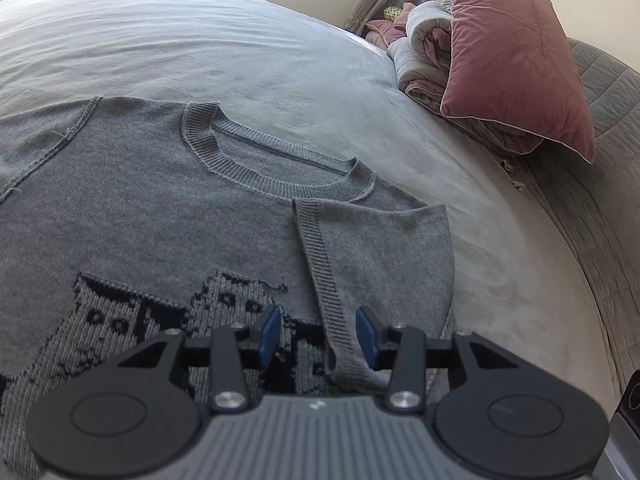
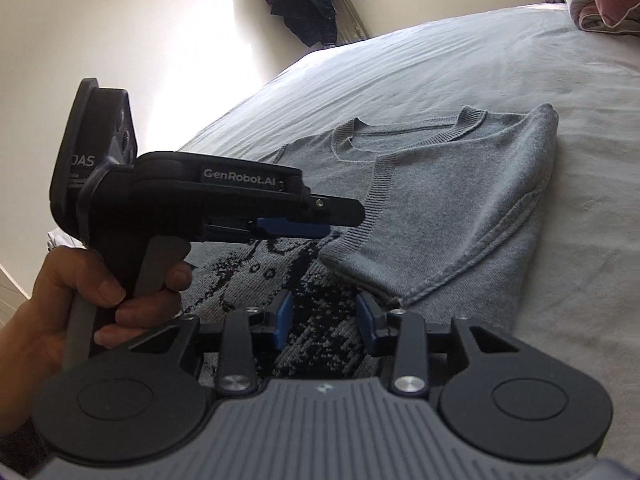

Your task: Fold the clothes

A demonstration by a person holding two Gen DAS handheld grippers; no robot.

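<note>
Two grippers hang low over a grey sweater (image 1: 168,208) spread on the bed (image 1: 200,40), and neither seems to have hold of it. Nearest in the left wrist view, the left gripper (image 1: 318,334) has its blue fingers (image 1: 269,334) partly apart; the ribbed cuff (image 1: 340,344) of a folded-in sleeve (image 1: 384,248) runs up between them, but the pads stand clear of it, so I judge it released. That sleeve lies across the chest, most likely laid there as a first fold to narrow the garment.

From the right wrist view, the right gripper (image 2: 326,322) also shows its fingers (image 2: 283,322) partly apart, with only the dark knitted pattern (image 2: 316,320) beneath the gap and nothing between the pads. The corner of the sleeve (image 2: 440,216) sits just beside the right-hand finger. A person's hand (image 2: 100,288) grips the handle of the left gripper (image 2: 320,228), which reaches in from the left above the pattern.

Farther on, the ribbed collar (image 1: 256,160) lies flat, pointing towards the far side of the bed. Beyond it, at the head of the bed, a pink pillow (image 1: 516,60) leans on a rolled quilt (image 1: 424,48), well apart from the sweater. The opposite sleeve is not clearly shown, so it probably remains to be folded.
</note>
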